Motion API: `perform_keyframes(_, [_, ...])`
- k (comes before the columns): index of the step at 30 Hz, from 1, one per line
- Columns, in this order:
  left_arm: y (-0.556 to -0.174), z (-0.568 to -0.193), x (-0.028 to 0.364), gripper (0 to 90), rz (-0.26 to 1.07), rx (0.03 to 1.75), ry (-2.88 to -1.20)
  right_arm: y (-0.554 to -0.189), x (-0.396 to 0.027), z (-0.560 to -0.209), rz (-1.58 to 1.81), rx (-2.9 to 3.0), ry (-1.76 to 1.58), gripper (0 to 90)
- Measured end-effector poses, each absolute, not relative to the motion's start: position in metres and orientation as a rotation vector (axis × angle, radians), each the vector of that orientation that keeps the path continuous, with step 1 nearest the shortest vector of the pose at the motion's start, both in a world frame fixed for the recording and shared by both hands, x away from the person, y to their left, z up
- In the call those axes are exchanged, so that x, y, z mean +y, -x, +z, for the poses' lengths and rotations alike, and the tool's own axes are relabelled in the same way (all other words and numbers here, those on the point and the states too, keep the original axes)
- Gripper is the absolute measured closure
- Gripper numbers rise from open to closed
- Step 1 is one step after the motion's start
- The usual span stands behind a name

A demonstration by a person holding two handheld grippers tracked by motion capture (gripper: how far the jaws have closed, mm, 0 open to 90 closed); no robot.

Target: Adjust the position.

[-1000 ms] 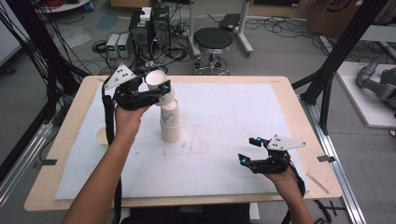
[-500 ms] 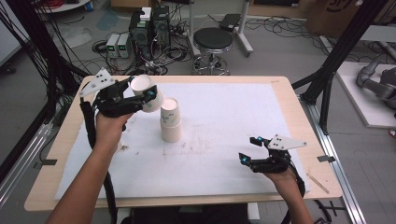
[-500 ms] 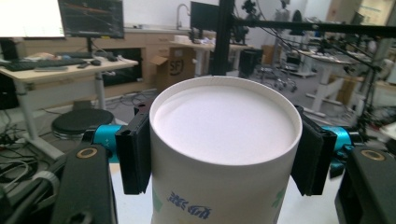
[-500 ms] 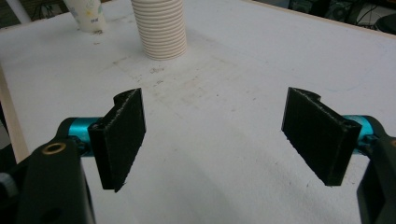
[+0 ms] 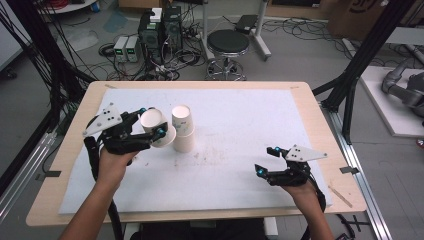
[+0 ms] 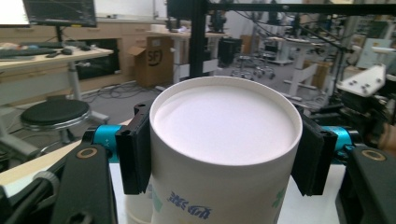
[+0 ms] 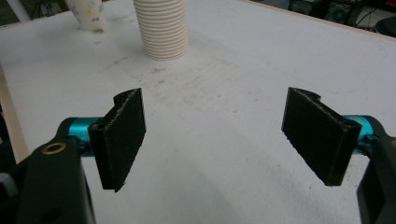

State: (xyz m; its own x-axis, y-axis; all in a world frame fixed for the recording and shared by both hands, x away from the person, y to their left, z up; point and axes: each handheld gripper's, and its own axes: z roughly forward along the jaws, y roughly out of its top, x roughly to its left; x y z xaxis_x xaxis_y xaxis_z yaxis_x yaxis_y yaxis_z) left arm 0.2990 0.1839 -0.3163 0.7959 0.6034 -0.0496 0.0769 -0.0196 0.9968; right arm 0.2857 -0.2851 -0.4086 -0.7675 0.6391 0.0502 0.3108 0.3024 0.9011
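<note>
My left gripper is shut on a white paper cup with blue print, held tilted just left of a stack of cups on the white sheet. In the left gripper view the black pads press both sides of the cup, whose open mouth faces the camera. My right gripper rests low near the front right of the sheet, open with nothing between its pads. The right gripper view shows the ribbed stack ahead and the held cup at the top left.
The sheet covers a wooden table. Beyond the far edge stand a black stool and computer boxes amid cables. Black frame posts rise at the right. A thin stick lies by the front right edge.
The left gripper has carried the cup from above the stack to the left and then down, closer to the sheet. The right gripper has stayed put.
</note>
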Motion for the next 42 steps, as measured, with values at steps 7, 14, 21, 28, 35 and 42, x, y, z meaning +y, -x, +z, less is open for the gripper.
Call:
perform_keyframes(7, [-0.291,-0.33,0.17,34.3,0.423,0.515,-1.594,-0.285,-0.28,-0.409,1.472,2.27,-0.844,22.0])
perform_keyframes(14, [-0.284,-0.347,0.153,34.5,0.356,0.468,-1.629,-0.285,-0.27,-0.41,1.49,2.297,-0.792,21.4])
perform_keyframes(21, [-0.282,-0.358,0.128,34.4,0.277,0.395,-1.693,-0.284,-0.258,-0.408,1.561,2.321,-0.739,19.9])
perform_keyframes(28, [-0.281,-0.366,0.105,34.4,0.231,0.346,-1.723,-0.282,-0.249,-0.402,1.609,2.325,-0.669,19.9])
perform_keyframes(35, [-0.28,-0.37,0.09,34.5,0.186,0.303,-1.739,-0.279,-0.238,-0.4,1.656,2.354,-0.579,19.9])
perform_keyframes(42, [-0.279,-0.368,0.083,34.5,0.164,0.254,-1.756,-0.272,-0.221,-0.396,1.693,2.391,-0.474,19.9])
